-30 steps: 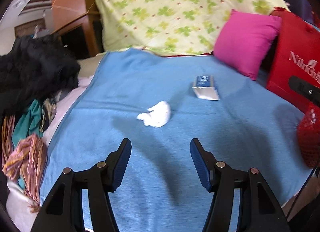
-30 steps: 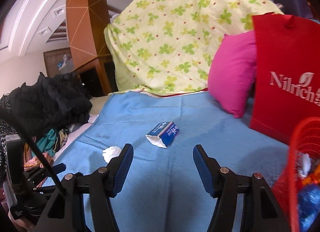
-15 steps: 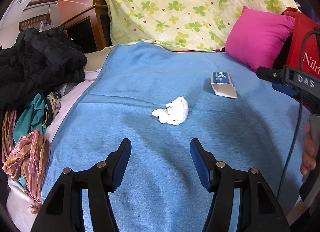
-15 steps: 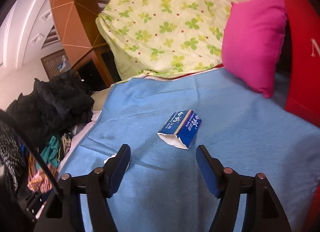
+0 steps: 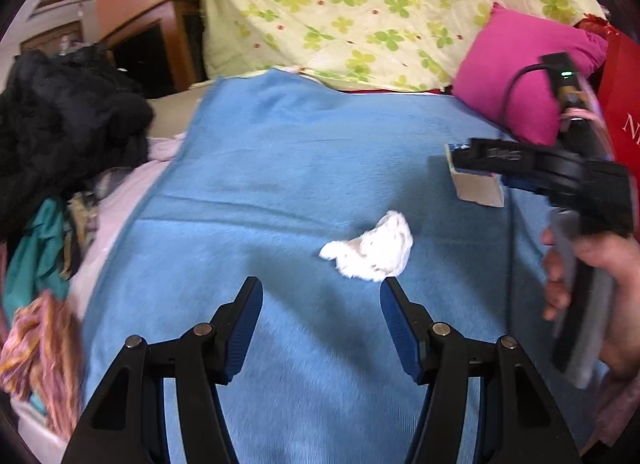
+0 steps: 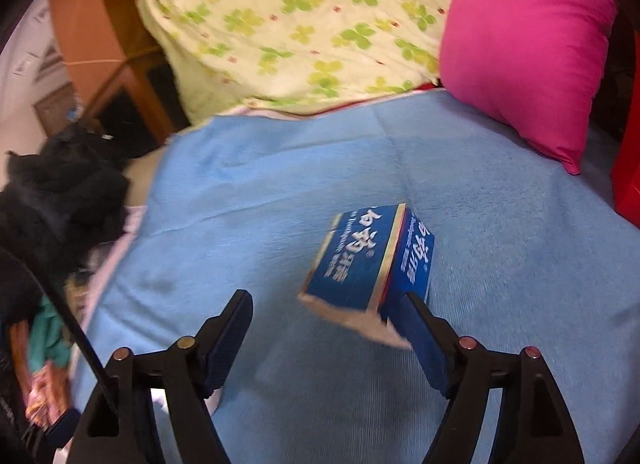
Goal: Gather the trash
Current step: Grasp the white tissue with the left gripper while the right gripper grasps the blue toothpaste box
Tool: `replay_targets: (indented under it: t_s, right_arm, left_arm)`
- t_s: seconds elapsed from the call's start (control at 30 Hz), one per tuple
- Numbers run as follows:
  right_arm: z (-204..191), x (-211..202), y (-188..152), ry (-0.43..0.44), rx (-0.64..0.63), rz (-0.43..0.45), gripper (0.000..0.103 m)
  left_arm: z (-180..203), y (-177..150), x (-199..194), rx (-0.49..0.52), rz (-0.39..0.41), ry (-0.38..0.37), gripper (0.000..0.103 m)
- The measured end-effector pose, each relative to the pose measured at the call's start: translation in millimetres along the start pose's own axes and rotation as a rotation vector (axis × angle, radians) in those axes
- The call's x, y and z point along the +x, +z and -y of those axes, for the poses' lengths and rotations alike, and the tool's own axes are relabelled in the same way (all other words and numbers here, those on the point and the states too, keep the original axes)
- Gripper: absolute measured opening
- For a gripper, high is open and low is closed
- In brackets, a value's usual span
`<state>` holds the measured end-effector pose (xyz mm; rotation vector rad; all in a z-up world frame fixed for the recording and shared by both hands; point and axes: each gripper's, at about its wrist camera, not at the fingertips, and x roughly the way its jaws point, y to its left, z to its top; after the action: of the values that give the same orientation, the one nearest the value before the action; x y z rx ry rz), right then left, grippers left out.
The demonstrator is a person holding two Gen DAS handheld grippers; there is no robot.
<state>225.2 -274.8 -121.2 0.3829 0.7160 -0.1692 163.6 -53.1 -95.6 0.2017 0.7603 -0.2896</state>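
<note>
1. Closing in on two bits of trash at once here: your right gripper [image 6: 326, 318] is lined up on the blue carton [image 6: 370, 260], your left gripper [image 5: 321, 306] on the crumpled white tissue [image 5: 370, 250]. Both lie on the blue blanket [image 5: 280, 168], the carton further back near the pink pillow [image 6: 528, 48].
2. Right jaws have just been opening and stand wide. The carton's torn end sits right at the right-hand finger [image 6: 426, 338], maybe brushing it, but nothing's pinched yet.
3. Left jaws are apart and empty, with the tissue just past the fingertips, a bit off to the right.
4. Next, I'd say nudge the right one forward so the carton's between the pads, then squeeze. Shift the left over a touch first.
</note>
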Motion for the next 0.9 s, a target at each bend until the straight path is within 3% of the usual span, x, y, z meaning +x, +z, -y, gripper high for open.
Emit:
replay_targets:
  t_s: [0.07, 0.17, 0.3, 0.43, 0.47, 0.5, 0.57, 0.63, 0.7, 0.9]
  right_arm:
    - [-2.5, 16.4, 4.3, -0.059, -0.001, -0.024, 0.079]
    - [-4.5, 35.0, 7.0, -0.106, -0.011, -0.058, 0.083]
    - [1.1, 41.4, 11.0, -0.126, -0.005, -0.020, 0.085]
    - [18.7, 42.7, 15.0, -0.103, -0.003, -0.008, 0.082]
    - [23.9, 41.1, 16.7, -0.080, 0.004, -0.004, 0.078]
    - [27.9, 39.7, 19.3, -0.065, 0.005, -0.001, 0.072]
    - [33.3, 35.9, 21.5, -0.040, 0.002, -0.004, 0.067]
    - [38.8, 32.8, 20.9, -0.016, 0.005, -0.012, 0.062]
    - [47.4, 27.8, 19.3, 0.018, 0.012, -0.020, 0.055]
    - [74.6, 12.2, 16.1, 0.109, 0.095, -0.058, 0.054]
  left_arm:
    - [1.0, 7.5, 11.6, 0.021, -0.004, -0.035, 0.063]
    - [9.1, 21.1, 28.1, 0.067, 0.004, -0.094, 0.074]
    - [22.9, 32.0, 52.4, 0.095, -0.037, -0.178, 0.075]
    - [27.9, 31.2, 76.8, 0.060, -0.103, -0.211, 0.074]
    - [27.7, 29.3, 80.9, 0.045, -0.113, -0.231, 0.069]
    - [27.0, 27.6, 84.7, 0.028, -0.129, -0.250, 0.055]
    - [25.4, 25.8, 87.7, 0.001, -0.137, -0.246, 0.047]
    - [22.2, 24.8, 84.6, -0.027, -0.126, -0.247, 0.030]
    - [19.0, 24.2, 80.7, -0.055, -0.122, -0.258, 0.028]
    - [26.4, 13.5, 42.1, -0.050, -0.065, -0.248, 0.027]
